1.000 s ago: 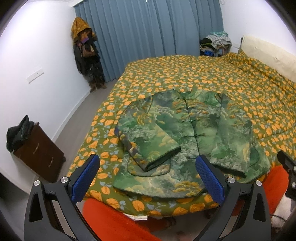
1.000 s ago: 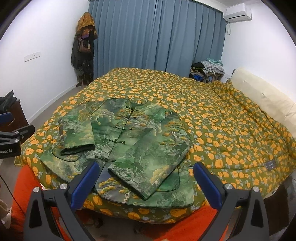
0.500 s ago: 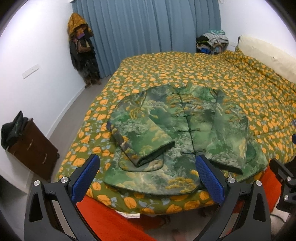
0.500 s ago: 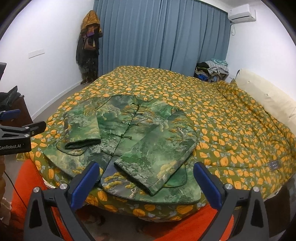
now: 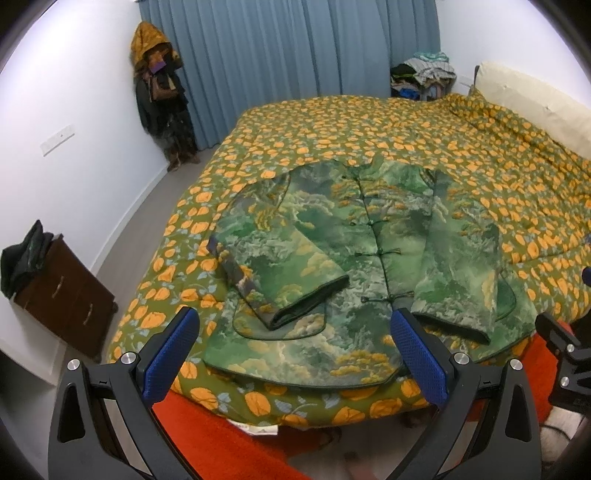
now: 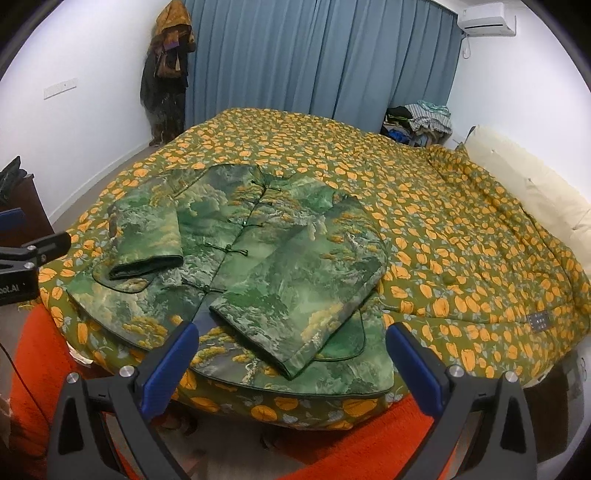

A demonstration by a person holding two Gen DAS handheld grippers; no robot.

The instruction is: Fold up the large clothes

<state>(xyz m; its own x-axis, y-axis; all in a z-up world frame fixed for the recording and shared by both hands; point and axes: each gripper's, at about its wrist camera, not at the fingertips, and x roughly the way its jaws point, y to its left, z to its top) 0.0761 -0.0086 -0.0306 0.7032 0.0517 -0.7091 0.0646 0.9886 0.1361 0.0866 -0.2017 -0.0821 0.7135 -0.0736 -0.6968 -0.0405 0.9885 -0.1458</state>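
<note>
Room had white walls [image 5: 74, 92], long blue curtains [image 6: 325, 59] across the back, grey floor [image 5: 122, 236]. Big bed [image 6: 461, 240] with an orange-leaf quilt, brown dresser [image 5: 66, 291] on the left, AC unit [image 6: 485, 18] up high, orange rug [image 5: 221, 439] below.

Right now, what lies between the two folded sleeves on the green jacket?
Between the left sleeve and the right sleeve lies the bare front of the jacket with its row of knot buttons; the left wrist view shows it.
</note>
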